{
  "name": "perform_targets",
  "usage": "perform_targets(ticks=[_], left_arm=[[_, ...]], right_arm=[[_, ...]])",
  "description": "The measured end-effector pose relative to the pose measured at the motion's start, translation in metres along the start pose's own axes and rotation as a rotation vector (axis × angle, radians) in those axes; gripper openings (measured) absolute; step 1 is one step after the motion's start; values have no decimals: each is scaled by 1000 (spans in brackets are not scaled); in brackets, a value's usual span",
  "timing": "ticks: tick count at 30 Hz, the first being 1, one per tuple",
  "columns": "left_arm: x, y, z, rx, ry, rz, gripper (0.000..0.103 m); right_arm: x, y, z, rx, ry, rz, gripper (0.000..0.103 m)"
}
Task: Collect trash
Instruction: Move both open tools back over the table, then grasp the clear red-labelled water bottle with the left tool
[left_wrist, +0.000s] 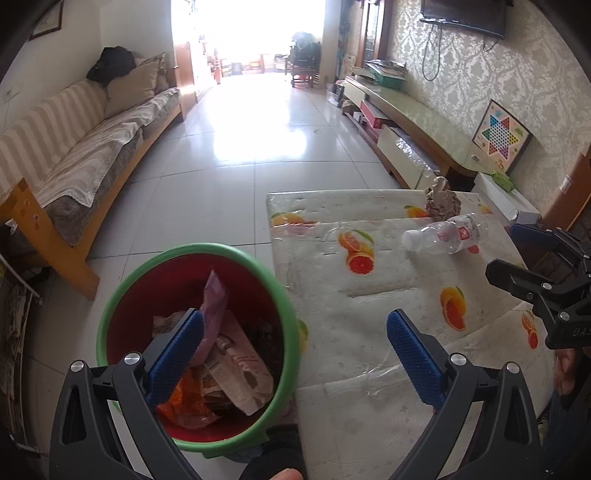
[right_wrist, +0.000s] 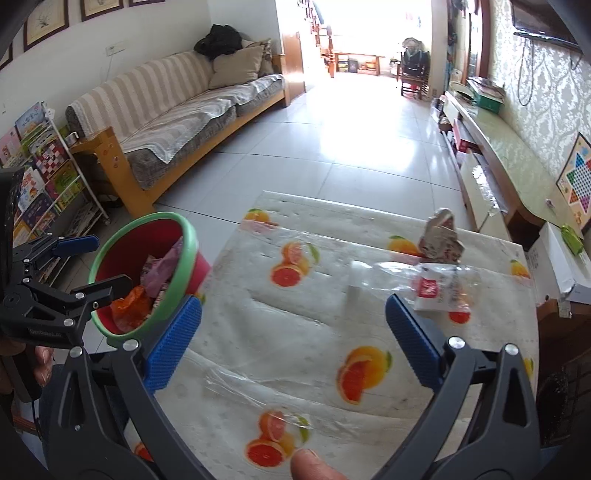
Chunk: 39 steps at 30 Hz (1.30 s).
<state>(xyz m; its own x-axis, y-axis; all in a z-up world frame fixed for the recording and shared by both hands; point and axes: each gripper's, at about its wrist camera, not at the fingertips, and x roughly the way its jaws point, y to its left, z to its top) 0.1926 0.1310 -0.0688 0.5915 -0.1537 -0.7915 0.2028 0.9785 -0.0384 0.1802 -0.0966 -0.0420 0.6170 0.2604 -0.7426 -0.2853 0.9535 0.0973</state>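
While both grippers are standing wide open with nothing between their blue pads, the trash is lying partly in the bin and partly on the table. In the left wrist view the left gripper (left_wrist: 295, 350) is filling the bottom of the frame, its left pad (left_wrist: 176, 360) showing over the bin (left_wrist: 110, 314) and its right pad over the table (left_wrist: 369, 406). The bin is sitting on the floor at lower left, just beside the table's edge; it is red inside with a green rim. Inside it, crumpled wrappers are piling up: a pale purple one (left_wrist: 214, 299) sticking upright, a beige printed one (left_wrist: 240, 373) with a barcode, and an orange one (left_wrist: 184, 406) at the bottom.

On the table, in the right middle of the frame, a bottle (left_wrist: 445, 234) is lying on its side. It is clear plastic with a white cap pointing left and a red-and-white label. Just behind it, near the table's far edge, a wad (left_wrist: 441, 201) of brownish crumpled paper is standing. The table is wearing a clear-covered cloth printed with orange slices.

In the right wrist view the right gripper (right_wrist: 293, 345) is pointing down at the cloth, with the bottle (right_wrist: 413, 280) showing blurred just above its right pad (right_wrist: 413, 341) and the wad (right_wrist: 441, 240) behind it. The bin (right_wrist: 184, 236) is appearing at left, tilted by the lens, beside the left gripper (right_wrist: 98, 260).
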Motion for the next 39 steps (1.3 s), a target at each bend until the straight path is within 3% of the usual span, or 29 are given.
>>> perform_targets(ticks=[10,17,24,35,37,39], left_arm=[[55,-125,56,263,32,-180,95],[120,-193,80,391,107,-223,95],[174,-227,90,481,171,-216,95],[218,-250,87,569,253,-260,95],[221,-251,84,573,260,-267,93],[223,-252,82,570,266,-265,77]], right_arm=[[-14,-117,-30,153,19,-127,98],[-11,-166,-44,234,29,-157,98],[3,-201,-51,298,46,-165,98],[31,-226,-56,352,78,-155,98],[33,-228,-55,352,81,-160,98],[35,-230,-53,346,82,-163,98]])
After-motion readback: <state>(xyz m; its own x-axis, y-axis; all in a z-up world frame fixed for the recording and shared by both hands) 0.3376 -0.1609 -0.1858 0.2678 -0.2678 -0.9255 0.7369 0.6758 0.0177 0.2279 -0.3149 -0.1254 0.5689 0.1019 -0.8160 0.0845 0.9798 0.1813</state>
